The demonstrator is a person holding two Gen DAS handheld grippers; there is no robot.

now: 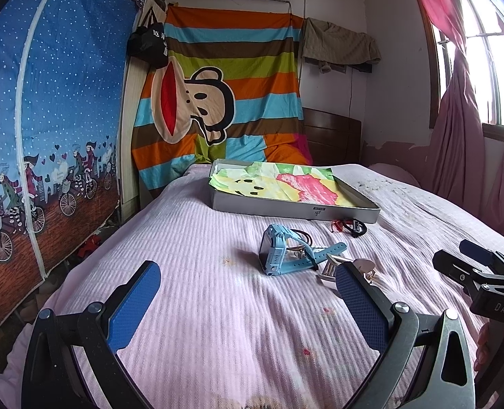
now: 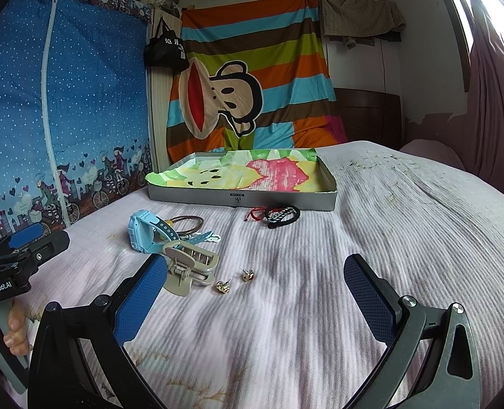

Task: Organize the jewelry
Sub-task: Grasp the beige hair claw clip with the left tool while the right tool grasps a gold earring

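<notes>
On the pink bedspread lie a light blue watch (image 2: 151,233) (image 1: 286,250), a beige hair claw (image 2: 188,266) (image 1: 340,269), two small gold earrings (image 2: 223,286) (image 2: 247,275), brown hair ties (image 2: 187,225), a red cord bracelet (image 2: 253,213) and a black-and-white bracelet (image 2: 282,216) (image 1: 357,227). Behind them stands a grey shallow box (image 2: 241,201) (image 1: 296,209) lined with a colourful cloth. My right gripper (image 2: 255,293) hangs open just short of the earrings and claw, holding nothing. My left gripper (image 1: 248,296) is open too, low over the bedspread, in front of the watch.
A blue printed fabric wardrobe (image 1: 47,119) stands along the left of the bed. A striped monkey sheet (image 2: 252,85) hangs at the back, with a dark headboard (image 2: 367,119) beside it. Pink curtains (image 1: 456,119) and a window are on the right. A hand (image 2: 10,330) holds the left gripper's handle.
</notes>
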